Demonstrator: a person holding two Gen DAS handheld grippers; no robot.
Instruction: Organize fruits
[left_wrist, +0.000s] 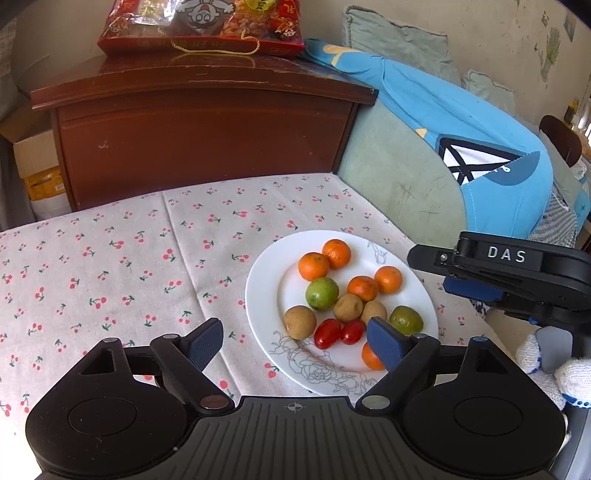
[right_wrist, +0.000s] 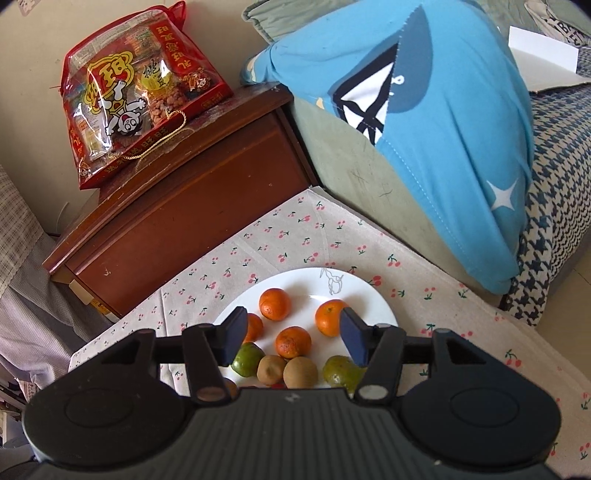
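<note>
A white plate (left_wrist: 266, 295) sits on the cherry-print tablecloth and holds several small oranges (left_wrist: 313, 266), two green citrus fruits (left_wrist: 322, 293), three brown longan-like fruits (left_wrist: 300, 322) and two cherry tomatoes (left_wrist: 327, 333). My left gripper (left_wrist: 295, 343) is open and empty above the plate's near edge. My right gripper (right_wrist: 293, 334) is open and empty over the plate (right_wrist: 376, 295), with an orange (right_wrist: 293, 342) between its fingers in view. The right gripper also shows in the left wrist view (left_wrist: 517, 273), to the right of the plate.
A brown wooden cabinet (left_wrist: 207, 136) stands behind the table with a red snack bag (left_wrist: 199, 26) on top. A bed with a blue pillow (left_wrist: 461, 147) lies at the right. Bare tablecloth (left_wrist: 110, 266) spreads left of the plate.
</note>
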